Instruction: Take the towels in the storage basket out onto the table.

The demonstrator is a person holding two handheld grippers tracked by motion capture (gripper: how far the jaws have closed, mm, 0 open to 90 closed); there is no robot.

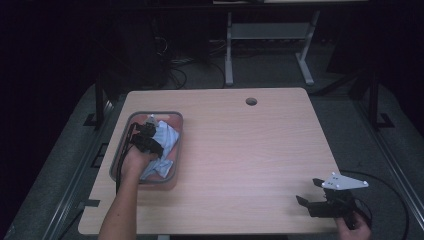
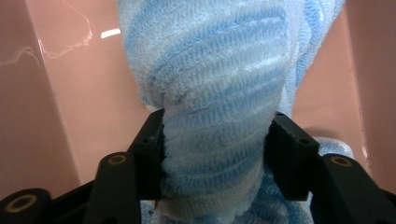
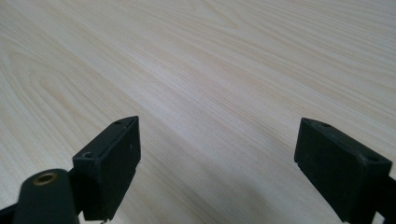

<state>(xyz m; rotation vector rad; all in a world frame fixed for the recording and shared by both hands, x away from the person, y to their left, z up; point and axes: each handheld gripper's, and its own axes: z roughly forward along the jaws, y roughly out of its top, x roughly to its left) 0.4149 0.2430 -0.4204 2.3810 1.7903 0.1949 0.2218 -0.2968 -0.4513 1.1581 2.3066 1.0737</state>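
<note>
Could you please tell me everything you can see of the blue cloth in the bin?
The blue cloth is a light blue and white striped towel of looped, terry-like fabric. It lies crumpled in the pink bin at the table's left side, filling much of it. The left hand-held gripper has reached into the bin, and both jaws press a bunched fold of the cloth between them. The bin's smooth pink walls surround it closely.

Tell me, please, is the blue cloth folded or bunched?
Bunched: the blue cloth lies crumpled in the pink bin, pinched between the left gripper jaws.
</note>
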